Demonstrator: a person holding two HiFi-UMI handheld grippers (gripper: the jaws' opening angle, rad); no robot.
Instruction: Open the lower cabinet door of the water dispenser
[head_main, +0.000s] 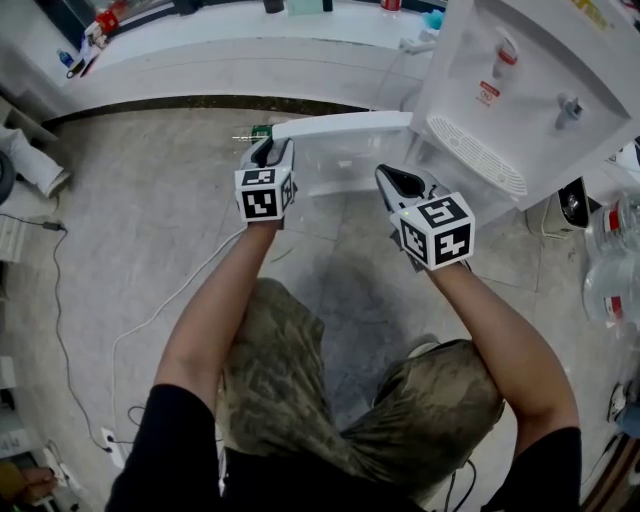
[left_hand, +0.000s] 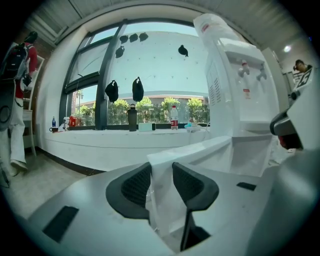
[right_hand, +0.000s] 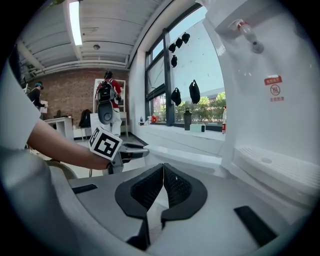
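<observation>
Door (head_main: 340, 125) of the lower cabinet, swung out left of the water dispenser (head_main: 520, 90), looks light, stiff, slick plastic, so left claw (head_main: 268, 147) pinching its free edge suits; right claw (head_main: 392, 180) closed, empty.

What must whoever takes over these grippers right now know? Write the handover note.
Left gripper: clamped on the free edge of the lower cabinet door.
Right gripper: shut, holds nothing, in front of the lower part of the water dispenser.
Done: the door stands swung well out from the dispenser.
Left: probably only to let go of the door and draw back; push it wider first if needed.
</observation>
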